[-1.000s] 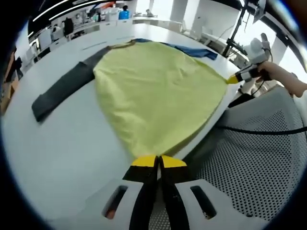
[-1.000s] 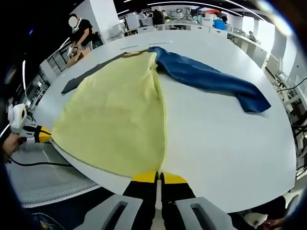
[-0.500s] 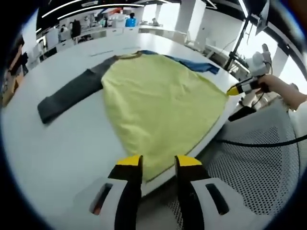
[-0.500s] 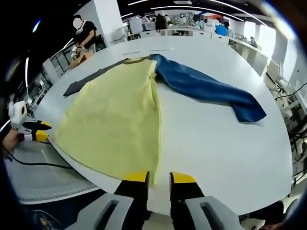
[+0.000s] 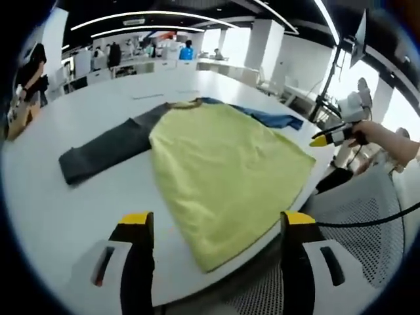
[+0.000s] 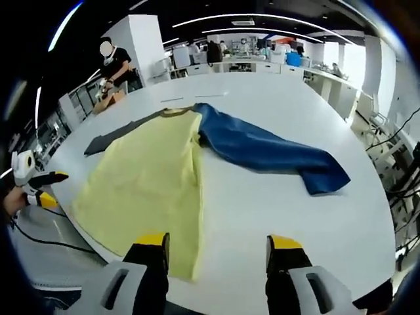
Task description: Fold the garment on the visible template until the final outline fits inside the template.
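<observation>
A garment lies flat on the white table (image 5: 72, 210): a yellow body (image 5: 226, 164), a dark grey sleeve (image 5: 108, 147) and a blue sleeve (image 6: 262, 151). In the left gripper view my left gripper (image 5: 216, 226) stands open just short of the yellow hem, with nothing between its fingers. My right gripper (image 6: 220, 243) is open too, over the near table edge beside the hem corner (image 6: 187, 262). The right gripper (image 5: 325, 138) also appears at the right of the left gripper view, held by a hand. The left gripper (image 6: 42, 187) appears at the left of the right gripper view.
A black mesh chair (image 5: 367, 223) sits close to the table edge at the right of the left gripper view. A black cable (image 6: 46, 239) hangs below the table. A person (image 6: 115, 52) stands at the far end among desks.
Both grippers went from shut on the yellow hem to wide open, releasing it. Both have pulled back from the table, and the hem now lies flat near the edge.
</observation>
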A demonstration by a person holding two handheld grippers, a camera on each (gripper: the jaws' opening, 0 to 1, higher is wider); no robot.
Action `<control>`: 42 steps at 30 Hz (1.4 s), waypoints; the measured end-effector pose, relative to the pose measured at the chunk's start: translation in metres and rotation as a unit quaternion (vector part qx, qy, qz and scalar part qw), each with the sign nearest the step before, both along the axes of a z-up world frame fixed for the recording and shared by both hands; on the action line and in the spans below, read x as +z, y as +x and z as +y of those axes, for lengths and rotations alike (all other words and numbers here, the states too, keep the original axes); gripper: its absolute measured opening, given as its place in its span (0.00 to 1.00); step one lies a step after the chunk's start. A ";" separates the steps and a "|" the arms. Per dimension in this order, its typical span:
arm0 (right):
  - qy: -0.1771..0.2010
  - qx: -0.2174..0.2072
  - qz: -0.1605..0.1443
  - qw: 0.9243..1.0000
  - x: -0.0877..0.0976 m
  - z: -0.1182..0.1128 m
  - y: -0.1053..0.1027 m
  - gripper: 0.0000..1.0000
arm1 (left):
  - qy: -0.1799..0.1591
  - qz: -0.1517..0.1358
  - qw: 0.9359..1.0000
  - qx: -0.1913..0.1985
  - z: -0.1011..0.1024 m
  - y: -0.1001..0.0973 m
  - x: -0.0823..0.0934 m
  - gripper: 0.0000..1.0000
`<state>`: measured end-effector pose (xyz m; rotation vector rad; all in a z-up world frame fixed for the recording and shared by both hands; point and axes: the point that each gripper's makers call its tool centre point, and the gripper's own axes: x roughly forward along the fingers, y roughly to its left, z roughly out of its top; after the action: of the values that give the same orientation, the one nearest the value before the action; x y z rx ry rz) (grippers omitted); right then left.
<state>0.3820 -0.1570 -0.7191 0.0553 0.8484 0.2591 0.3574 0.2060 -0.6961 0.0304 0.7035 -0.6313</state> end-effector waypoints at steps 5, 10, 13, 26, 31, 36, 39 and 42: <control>0.006 -0.012 -0.007 1.000 0.001 -0.009 0.009 0.59 | -0.001 -0.012 1.000 -0.004 -0.001 0.001 0.005 0.88; -0.002 -0.009 -0.026 1.000 0.005 -0.014 0.020 0.58 | -0.008 -0.020 1.000 -0.008 -0.003 0.003 0.008 0.93; -0.006 -0.007 -0.034 0.999 0.008 -0.016 0.028 0.58 | -0.011 -0.029 0.999 -0.012 -0.005 0.005 0.012 0.96; -0.012 0.031 -0.062 0.998 0.021 -0.007 0.061 0.49 | -0.015 -0.041 0.999 -0.020 -0.007 0.009 0.018 0.99; -0.013 0.053 -0.081 0.995 0.028 0.004 0.079 0.40 | -0.016 -0.043 0.999 -0.017 -0.006 0.010 0.019 0.99; -0.013 0.074 -0.095 0.993 0.033 0.017 0.095 0.36 | -0.018 -0.048 0.999 -0.017 -0.005 0.011 0.021 0.99; -0.012 0.086 -0.097 0.992 0.032 0.024 0.103 0.34 | -0.022 -0.050 0.998 -0.014 -0.005 0.012 0.023 0.99; -0.014 0.100 -0.099 0.990 0.031 0.031 0.109 0.32 | -0.023 -0.053 0.998 -0.012 -0.004 0.013 0.024 0.99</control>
<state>0.4915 -0.1263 -0.6884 -0.0823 0.6589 0.4337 0.3709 0.2017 -0.6724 0.0306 0.5869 -0.6644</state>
